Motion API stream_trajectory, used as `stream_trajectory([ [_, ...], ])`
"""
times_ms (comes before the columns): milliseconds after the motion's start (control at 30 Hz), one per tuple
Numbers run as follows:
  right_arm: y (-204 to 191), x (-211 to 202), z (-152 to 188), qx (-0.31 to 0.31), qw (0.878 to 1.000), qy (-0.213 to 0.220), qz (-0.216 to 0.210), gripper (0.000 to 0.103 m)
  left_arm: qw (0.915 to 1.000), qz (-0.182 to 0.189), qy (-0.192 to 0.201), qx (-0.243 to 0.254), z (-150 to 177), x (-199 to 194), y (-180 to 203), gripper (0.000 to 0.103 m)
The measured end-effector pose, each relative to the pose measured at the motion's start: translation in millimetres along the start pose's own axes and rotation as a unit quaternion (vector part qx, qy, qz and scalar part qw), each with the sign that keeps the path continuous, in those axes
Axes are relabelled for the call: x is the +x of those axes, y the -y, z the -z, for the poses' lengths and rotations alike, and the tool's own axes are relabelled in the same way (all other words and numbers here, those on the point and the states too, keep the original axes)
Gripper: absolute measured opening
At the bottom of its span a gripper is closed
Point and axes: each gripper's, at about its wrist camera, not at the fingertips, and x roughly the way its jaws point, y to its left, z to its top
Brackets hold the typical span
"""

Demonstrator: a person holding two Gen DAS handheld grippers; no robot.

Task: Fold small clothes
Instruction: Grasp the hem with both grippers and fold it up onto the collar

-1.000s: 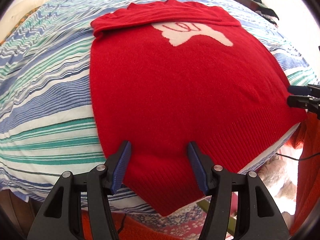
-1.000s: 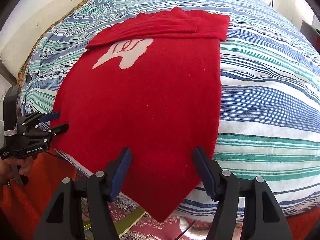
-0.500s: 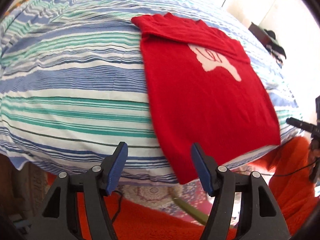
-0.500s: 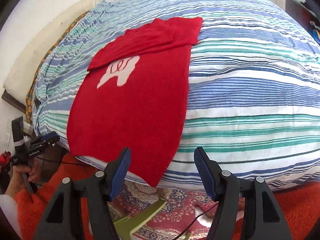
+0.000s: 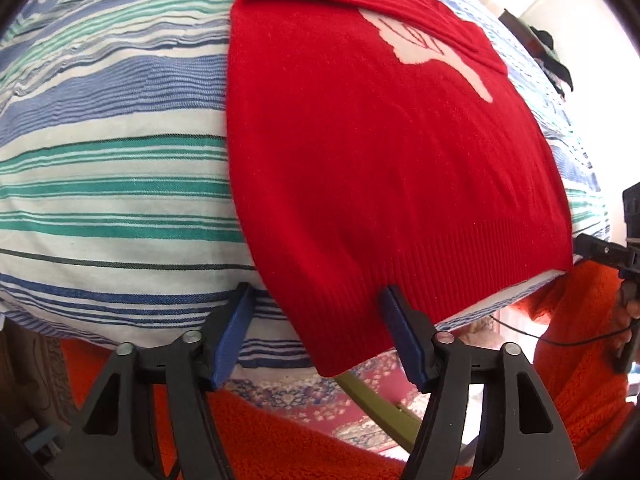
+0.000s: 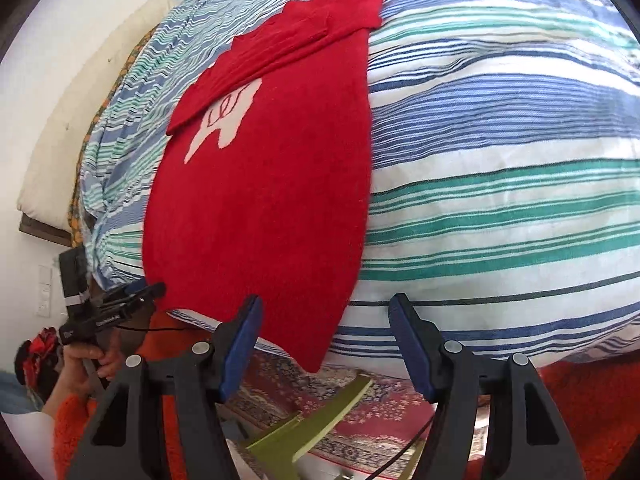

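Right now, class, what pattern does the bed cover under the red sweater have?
The bed cover has blue, teal and white stripes, clearest in the right wrist view.

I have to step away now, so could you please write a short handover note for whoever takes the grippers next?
Left gripper: open, holding nothing, at the near left hem corner of the red sweater.
Right gripper: open, holding nothing, at the near right hem corner.
The sweater lies flat on the striped duvet, hem overhanging the bed's edge.
Done: sleeves folded across the top, partly over the white motif.
Left: probably grip both hem corners and fold the body up towards the sleeves.
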Motion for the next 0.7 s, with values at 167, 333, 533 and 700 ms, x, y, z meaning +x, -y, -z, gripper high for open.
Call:
stream_trajectory([
  [167,-6,9,0,-0.008,0.999,-0.028,-0.046,0.005,0.9972,0.065,-0.024,-0.028,-5,-21,-4,0.003],
  [333,-4,-41,-25,0.054,0.984,0.062,-0.156,0.005,0.9837,0.161,0.020,-0.076,-40,-69,-10,0.003],
  [533,3,-42,-136,0.078,0.968,0.154,-0.180,0.005,0.9700,0.183,0.112,-0.114,-172,-72,-22,0.003],
  [700,-1,-4,-254,0.064,0.972,0.172,-0.144,0.005,0.9764,0.121,0.132,-0.120,-289,-38,-28,0.004],
])
